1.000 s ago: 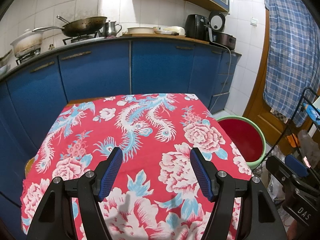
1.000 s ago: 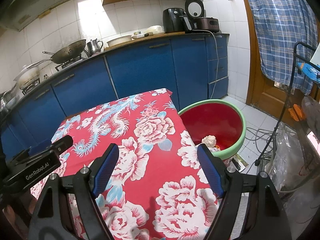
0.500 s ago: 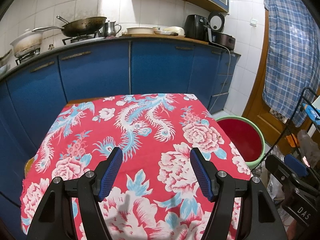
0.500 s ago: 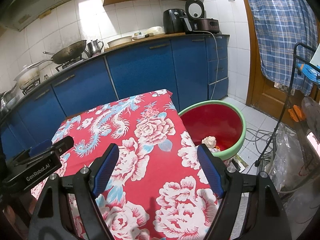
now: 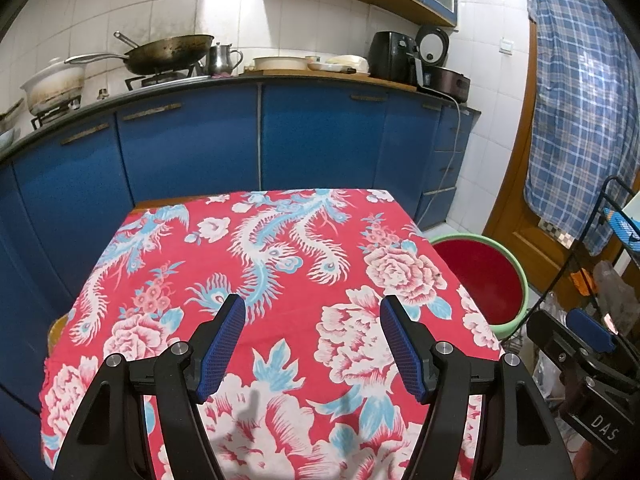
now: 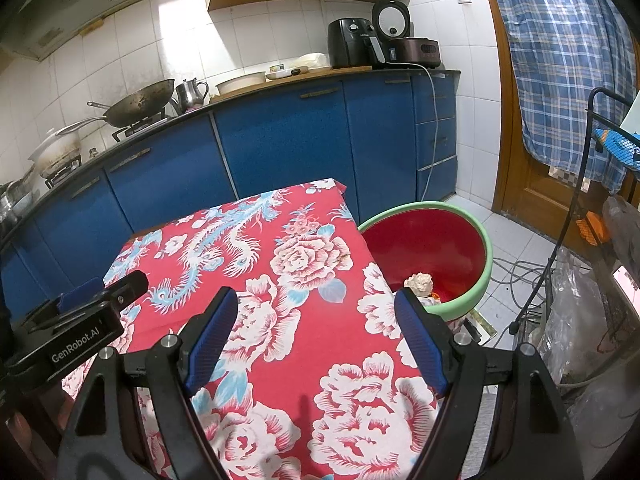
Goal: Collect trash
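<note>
A red bin with a green rim [image 6: 482, 248] stands on the floor at the table's right side; it also shows in the left wrist view [image 5: 520, 280]. A crumpled pale paper ball [image 6: 419, 282] lies inside it, with small orange bits beside it. My left gripper [image 5: 312, 340] is open and empty above the red floral tablecloth [image 5: 280, 280]. My right gripper [image 6: 316, 332] is open and empty above the cloth [image 6: 288, 320] near the table's right edge. No loose trash shows on the cloth.
Blue cabinets [image 5: 320, 140] run behind the table, with a wok [image 5: 168, 50], kettle and appliances on the counter. A wire rack [image 6: 592, 200], plastic bags [image 6: 580, 320] and cables crowd the floor at the right. A wooden door with a plaid cloth [image 5: 580, 100] stands far right.
Both grippers have stayed nearly still. Both remain open and empty.
</note>
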Tool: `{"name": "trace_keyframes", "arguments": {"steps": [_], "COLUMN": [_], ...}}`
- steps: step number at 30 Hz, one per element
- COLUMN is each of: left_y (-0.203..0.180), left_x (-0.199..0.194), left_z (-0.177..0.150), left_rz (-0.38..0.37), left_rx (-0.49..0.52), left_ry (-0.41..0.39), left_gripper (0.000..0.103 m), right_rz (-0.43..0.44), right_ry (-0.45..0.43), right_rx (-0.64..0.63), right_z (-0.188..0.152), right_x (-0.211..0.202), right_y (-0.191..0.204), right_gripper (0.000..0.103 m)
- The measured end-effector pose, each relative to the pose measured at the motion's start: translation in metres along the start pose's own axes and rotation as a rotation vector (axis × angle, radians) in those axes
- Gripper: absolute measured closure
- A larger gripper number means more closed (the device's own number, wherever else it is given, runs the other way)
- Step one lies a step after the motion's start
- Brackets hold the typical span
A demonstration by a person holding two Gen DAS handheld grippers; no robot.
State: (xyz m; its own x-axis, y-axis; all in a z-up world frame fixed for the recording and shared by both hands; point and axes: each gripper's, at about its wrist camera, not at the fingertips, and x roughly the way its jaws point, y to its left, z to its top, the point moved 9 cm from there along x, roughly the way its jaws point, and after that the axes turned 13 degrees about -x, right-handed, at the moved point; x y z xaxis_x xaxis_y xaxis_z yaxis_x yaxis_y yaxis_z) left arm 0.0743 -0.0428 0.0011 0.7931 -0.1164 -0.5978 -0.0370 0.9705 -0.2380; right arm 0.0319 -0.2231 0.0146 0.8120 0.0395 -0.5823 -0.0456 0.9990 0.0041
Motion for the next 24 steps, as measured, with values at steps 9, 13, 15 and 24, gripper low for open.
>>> {"name": "trace_keyframes", "arguments": {"steps": [9,13,15,24], "left_y": [0.0001,0.0011,0.0015,0.0068], "left_x": [-0.0011,-0.0033,-0.0044,-0.0072], "left_z": [0.0,0.0026,0.0049,0.0071], "left_rz": [0.0,0.003,0.007,0.006], "left_rx": [-0.001,-0.003,-0.004,-0.01], "left_ry": [-0.002,-0.005,-0.009,-0.023], "left_gripper": [0.032,0.032,0.032,0.032], "right_rz": [0.002,0.002,0.003,0.0], "right_ry": [-0.001,-0.002,-0.003,-0.005], "right_rx": [0.0,-0.001,0.001,-0.003], "right_z": [0.0007,0.0007,0.001,0.0064], "right_x": [-0.0006,-0.0007,-0.0006,-0.0018], "right_y": [0.0014,0.0013,0.0009,0.0044], "right_gripper": [0.023,0.022,0.022,0.022]}}
